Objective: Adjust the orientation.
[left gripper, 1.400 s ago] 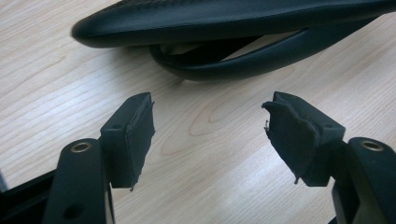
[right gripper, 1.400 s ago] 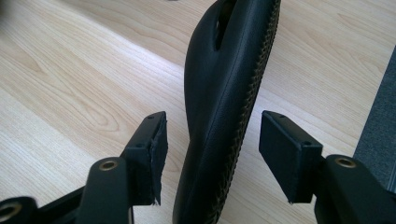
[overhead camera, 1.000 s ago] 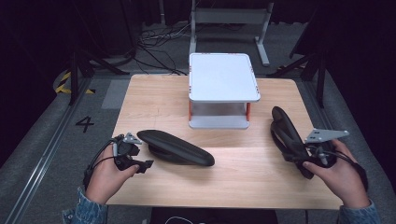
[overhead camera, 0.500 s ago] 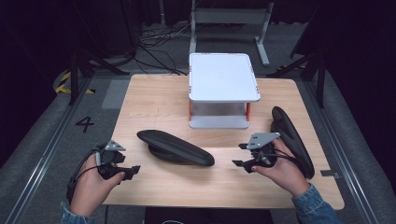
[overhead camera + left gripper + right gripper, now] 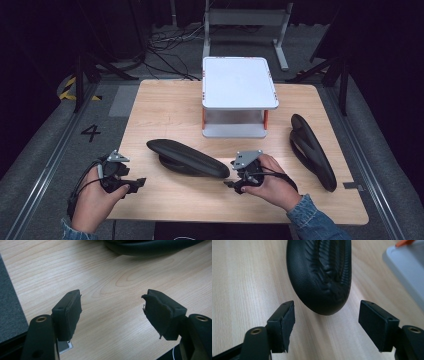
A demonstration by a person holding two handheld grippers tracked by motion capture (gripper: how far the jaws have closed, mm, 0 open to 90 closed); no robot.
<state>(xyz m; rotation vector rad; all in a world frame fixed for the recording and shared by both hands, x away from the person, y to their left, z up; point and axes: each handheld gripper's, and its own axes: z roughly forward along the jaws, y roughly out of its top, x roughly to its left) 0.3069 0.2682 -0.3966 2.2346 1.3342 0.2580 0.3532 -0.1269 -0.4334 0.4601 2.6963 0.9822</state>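
A long black shoe [image 5: 187, 157] lies on its side in the middle of the wooden table [image 5: 165, 112]. A second black shoe [image 5: 312, 152] lies near the right edge. My right gripper [image 5: 229, 184] sits at the middle shoe's right end, open. In the right gripper view the shoe's rounded, pleated tip [image 5: 322, 272] lies just beyond the gap of the right gripper [image 5: 327, 322], touching neither jaw. My left gripper [image 5: 137, 182] hovers at the table's front left, open. In the left gripper view the left gripper [image 5: 112, 312] holds nothing, and the shoe [image 5: 150, 245] lies farther ahead.
A white two-level stand [image 5: 239, 82] with orange posts stands at the back middle of the table; its grey base [image 5: 407, 270] shows near the right gripper. Grey floor mat [image 5: 10, 302] borders the table's left edge. Cables and dark frames [image 5: 165, 45] lie behind the table.
My right hand has left the right-hand shoe and moved left to the middle shoe's near end. My left hand has drawn back from that shoe to the table's front left edge.
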